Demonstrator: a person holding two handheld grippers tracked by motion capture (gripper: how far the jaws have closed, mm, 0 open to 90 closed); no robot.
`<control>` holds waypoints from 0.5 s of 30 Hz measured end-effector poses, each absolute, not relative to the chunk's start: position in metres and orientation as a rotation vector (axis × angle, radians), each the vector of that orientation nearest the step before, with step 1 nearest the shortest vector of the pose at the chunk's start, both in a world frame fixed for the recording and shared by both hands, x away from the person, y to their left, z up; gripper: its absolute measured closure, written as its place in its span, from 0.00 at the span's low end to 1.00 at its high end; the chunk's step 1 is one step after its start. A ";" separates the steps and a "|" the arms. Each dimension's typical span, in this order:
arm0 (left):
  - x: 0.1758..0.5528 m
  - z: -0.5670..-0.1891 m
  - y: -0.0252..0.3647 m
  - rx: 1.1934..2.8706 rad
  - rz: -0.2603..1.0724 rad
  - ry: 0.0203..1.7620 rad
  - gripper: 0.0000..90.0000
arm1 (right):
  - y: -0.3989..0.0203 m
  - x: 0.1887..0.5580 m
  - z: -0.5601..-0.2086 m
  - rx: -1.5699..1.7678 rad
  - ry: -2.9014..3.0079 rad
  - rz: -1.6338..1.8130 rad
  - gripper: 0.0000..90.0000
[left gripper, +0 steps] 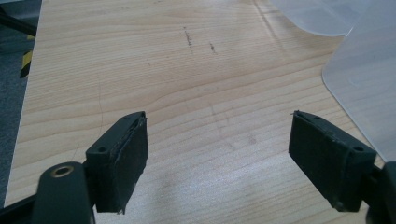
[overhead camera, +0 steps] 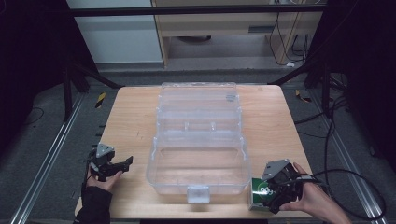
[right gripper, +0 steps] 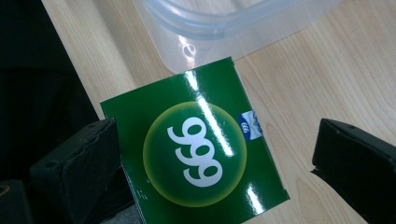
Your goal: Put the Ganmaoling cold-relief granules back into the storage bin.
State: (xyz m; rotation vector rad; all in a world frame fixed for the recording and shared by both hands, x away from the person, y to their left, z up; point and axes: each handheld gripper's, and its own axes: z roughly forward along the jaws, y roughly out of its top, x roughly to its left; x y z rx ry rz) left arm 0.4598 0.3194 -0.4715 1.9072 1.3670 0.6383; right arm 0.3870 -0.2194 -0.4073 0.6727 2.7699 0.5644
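My right gripper (right gripper: 215, 168) hanging wide open around the green box (right gripper: 196, 144) (one jaw touching it), my left gripper (left gripper: 219, 158) gaping empty over the table (left gripper: 163, 84), beside the clear case (overhead camera: 198, 158).

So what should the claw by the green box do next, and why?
Probably shut the right claw on the green box. Its jaws stand open on either side of the box, one touching it, the other apart, and the clear bin beside it lies open.

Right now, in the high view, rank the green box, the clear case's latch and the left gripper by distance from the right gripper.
1. Green box, right beside the right gripper.
2. Latch, front middle of the clear case.
3. Left gripper, far left.
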 end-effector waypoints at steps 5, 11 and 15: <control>0.460 -0.472 0.319 1.912 0.638 1.366 0.21 | -0.217 0.387 -0.413 0.651 2.798 0.533 0.01; 0.460 -0.472 0.319 1.913 0.638 1.366 0.21 | -0.215 0.387 -0.419 0.630 2.831 0.521 0.01; 0.460 -0.472 0.319 1.914 0.638 1.366 0.21 | -0.213 0.387 -0.424 0.636 2.850 0.498 0.02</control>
